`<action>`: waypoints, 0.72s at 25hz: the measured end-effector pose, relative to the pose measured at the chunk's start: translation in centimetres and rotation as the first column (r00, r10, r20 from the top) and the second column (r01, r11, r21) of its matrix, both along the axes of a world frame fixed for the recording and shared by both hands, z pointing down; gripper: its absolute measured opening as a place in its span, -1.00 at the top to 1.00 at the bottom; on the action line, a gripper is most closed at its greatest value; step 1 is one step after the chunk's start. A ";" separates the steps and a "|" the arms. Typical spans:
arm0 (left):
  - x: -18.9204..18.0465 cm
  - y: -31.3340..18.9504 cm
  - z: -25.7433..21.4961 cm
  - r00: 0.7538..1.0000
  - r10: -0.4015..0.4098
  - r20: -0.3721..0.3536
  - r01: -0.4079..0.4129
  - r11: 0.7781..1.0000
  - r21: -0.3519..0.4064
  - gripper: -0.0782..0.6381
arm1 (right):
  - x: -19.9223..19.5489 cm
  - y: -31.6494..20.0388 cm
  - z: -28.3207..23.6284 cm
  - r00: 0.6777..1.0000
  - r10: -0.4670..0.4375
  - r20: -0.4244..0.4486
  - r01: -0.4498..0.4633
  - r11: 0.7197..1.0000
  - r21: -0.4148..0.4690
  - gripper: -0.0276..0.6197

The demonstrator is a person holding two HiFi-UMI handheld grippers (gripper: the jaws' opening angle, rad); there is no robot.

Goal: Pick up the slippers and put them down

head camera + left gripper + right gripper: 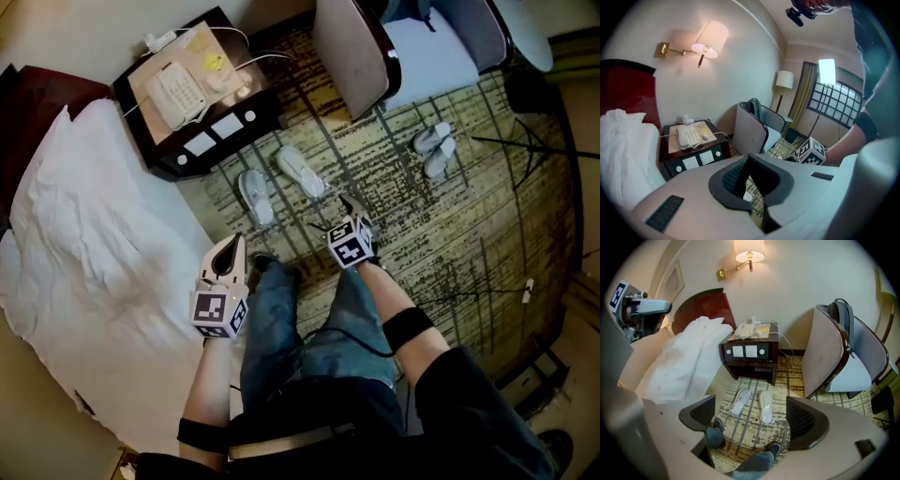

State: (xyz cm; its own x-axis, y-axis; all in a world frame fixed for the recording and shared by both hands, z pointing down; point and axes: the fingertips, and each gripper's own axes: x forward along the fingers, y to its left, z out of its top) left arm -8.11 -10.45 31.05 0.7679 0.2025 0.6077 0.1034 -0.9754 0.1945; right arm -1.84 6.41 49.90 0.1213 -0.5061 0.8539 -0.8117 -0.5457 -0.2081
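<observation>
**Open right gripper lines up on the slippers by the nightstand**

The pair of flat white slippers (255, 195) lies on the yellow-and-dark patterned carpet (422, 244), just in front of the dark wooden nightstand (234, 131). The 2 lie apart and slightly splayed.

The right gripper (352, 211) hangs above them, its jaws spread wide with nothing between the pads. In the right gripper view both slippers show through the gap. The left gripper (228, 251), beside the bed, has its jaws pressed together on nothing.

The grasp probably works best on 1 slipper at a time. The jaws should straddle its width near the middle and close only once the pads are low enough to catch the sole. A slipper this thin likely droops if taken by an end. The left gripper has to open before it can take the other.

The person's 2 dark shoes (774, 446) stand between the grippers and the slippers, so the reach goes forward over them. The nightstand front sits close beyond the slippers and leaves little room to overshoot.

- A white telephone (178, 92) and cables lie on top of the nightstand.
- A crumpled white duvet (94, 234) lies to the left.
- A beige-backed armchair (352, 52) stands to the right.
- A second pale pair of slippers (433, 148) lies well apart, near the armchair.
</observation>
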 end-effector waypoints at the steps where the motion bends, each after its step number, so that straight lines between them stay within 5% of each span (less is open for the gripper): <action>1: 0.2 -0.1 1.7 1.000 -0.006 0.005 0.006 1.000 -0.001 0.78 | 0.1 -0.1 2.1 1.000 0.007 0.008 -0.007 1.000 -0.020 -0.65; 6: 1.7 0.5 10.9 1.000 -0.009 0.029 0.009 1.000 0.002 0.78 | 1.2 -0.5 13.0 0.998 0.045 0.033 -0.042 0.995 -0.095 -0.85; 18: 6.8 2.9 35.7 0.999 0.042 -0.013 -0.042 0.999 -0.006 0.78 | 1.6 -0.8 40.9 0.993 -0.011 0.119 0.032 0.983 -0.180 -1.04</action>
